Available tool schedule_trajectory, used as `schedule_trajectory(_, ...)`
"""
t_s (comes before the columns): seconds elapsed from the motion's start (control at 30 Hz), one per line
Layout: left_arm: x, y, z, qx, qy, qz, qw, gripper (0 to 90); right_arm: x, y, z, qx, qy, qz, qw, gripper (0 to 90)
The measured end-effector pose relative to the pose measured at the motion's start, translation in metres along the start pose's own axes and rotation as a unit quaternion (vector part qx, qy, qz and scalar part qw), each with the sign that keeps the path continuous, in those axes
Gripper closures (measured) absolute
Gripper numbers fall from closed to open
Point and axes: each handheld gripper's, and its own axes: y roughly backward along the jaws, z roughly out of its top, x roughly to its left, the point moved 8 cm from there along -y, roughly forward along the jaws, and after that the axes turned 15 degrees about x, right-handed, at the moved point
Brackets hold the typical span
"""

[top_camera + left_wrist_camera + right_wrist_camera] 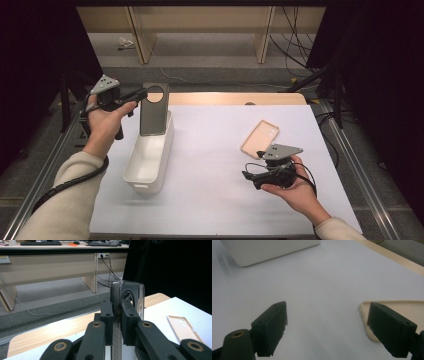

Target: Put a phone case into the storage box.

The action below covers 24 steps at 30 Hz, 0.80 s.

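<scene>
A dark grey phone case [153,110] with a round camera hole hangs upright over the far end of a white bin [150,165]. My left gripper [141,93] is shut on its upper edge. In the left gripper view the case [130,293] stands edge-on, clamped between the two black pads. A beige phone case [260,138] lies flat on the white table sheet at the right. My right gripper [248,176] rests low just in front of it, open, with nothing between its jaws. The right gripper view has the beige case [412,306] behind the right-hand jaw.
The white bin [267,250] is long and narrow, left of centre on the white sheet [220,150]. A wooden table edge [235,98] runs along the back. Metal rails flank both sides. Desks and cables lie beyond the table.
</scene>
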Motion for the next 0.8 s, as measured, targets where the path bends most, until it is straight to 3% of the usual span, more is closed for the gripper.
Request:
schedule_trajectory(0.3, 0.005, -0.004, 0.002, -0.002, -0.011, 0.006, 0.9999, 81.7, 0.0, 0.0, 0.0, 0.0, -0.001, 0.001, 1.0, 17.1)
schedule_trajectory(0.8, 0.014, -0.011, -0.001, -0.006, -0.009, 0.005, 0.9999, 81.7, 0.001, -0.001, 0.0, 0.0, 0.0, 0.005, 1.0, 17.2)
